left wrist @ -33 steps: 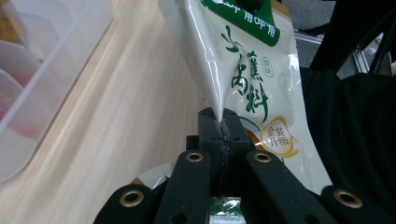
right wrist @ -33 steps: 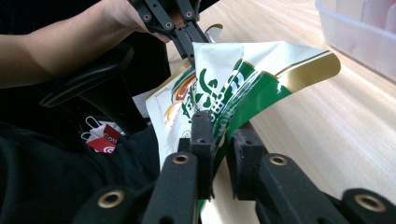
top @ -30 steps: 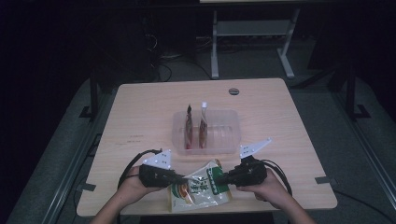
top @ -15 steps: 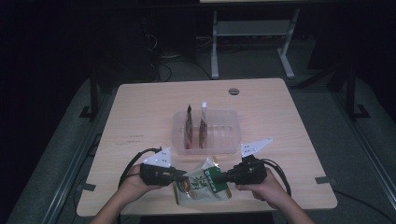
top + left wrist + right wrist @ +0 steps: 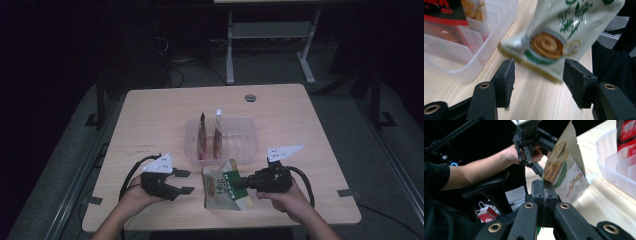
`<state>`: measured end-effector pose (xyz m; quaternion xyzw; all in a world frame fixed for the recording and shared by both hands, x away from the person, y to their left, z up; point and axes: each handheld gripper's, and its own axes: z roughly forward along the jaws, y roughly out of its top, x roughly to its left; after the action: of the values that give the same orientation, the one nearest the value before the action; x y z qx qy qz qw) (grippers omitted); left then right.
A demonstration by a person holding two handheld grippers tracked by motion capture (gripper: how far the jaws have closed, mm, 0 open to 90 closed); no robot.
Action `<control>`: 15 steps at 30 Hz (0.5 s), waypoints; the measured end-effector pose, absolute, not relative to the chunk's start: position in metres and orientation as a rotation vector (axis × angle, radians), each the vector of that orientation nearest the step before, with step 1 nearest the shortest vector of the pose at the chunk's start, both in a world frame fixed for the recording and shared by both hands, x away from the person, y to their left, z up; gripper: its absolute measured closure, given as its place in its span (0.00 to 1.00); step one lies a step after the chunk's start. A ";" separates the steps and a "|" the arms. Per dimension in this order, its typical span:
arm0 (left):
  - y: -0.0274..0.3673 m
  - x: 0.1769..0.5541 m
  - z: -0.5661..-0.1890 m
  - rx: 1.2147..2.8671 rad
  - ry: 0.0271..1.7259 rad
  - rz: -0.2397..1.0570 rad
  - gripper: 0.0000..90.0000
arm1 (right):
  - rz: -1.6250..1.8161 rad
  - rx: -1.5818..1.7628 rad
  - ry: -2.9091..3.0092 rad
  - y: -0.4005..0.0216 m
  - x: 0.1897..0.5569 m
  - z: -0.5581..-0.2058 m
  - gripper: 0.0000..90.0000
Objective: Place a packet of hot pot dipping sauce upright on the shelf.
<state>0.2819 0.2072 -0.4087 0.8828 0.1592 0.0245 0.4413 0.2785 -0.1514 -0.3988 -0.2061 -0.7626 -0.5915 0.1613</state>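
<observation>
Grips the white and green flat foil pouch (image 5: 220, 187) with the right gripper (image 5: 239, 183), jaws pressed tight together on one thin edge; holds it tilted just ahead of those jaws, low over the light wooden table (image 5: 150, 115); cannot tell whether the lower corner touches the wood.

Has just been opening the left gripper (image 5: 184, 181); stands open now with nothing between the pads; seen from the left gripper view, leaves the pouch (image 5: 564, 32) a little beyond the fingertips and apart from both.

Rests everything on that single pinch, so risks a slip: with only a narrow strip of smooth foil caught, could let the pouch pivot around the jaws, or slide out altogether on a quick swing.

Risks a snag too: with the clear plastic divided bin (image 5: 192, 145) just beyond the right gripper and the pouch hanging limp, could catch a drooping corner on the near rim and fold the pouch instead of dropping it into a slot.

Risks knocking the two red-brown upright pouches (image 5: 202, 135) already standing in the bin, ahead and to the left of the right gripper; could tip them with a sideways sweep.

Risks a bump from the open left gripper so close by; could nudge the pouch loose if brought in carelessly.
</observation>
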 end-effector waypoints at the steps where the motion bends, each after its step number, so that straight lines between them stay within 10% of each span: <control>1: 0.209 0.282 -0.410 2.197 0.396 0.062 0.47 | -1.701 -0.592 -2.175 -0.152 0.278 -0.397 1.00; 15: 0.227 0.283 -0.419 2.250 0.459 0.056 0.44 | -1.845 -0.626 -2.155 -0.163 0.284 -0.374 1.00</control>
<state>0.2831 0.2272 -0.4194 0.8935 0.1824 0.0222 0.4097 0.2837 -0.1626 -0.3736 -0.2139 -0.7367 -0.6306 0.1178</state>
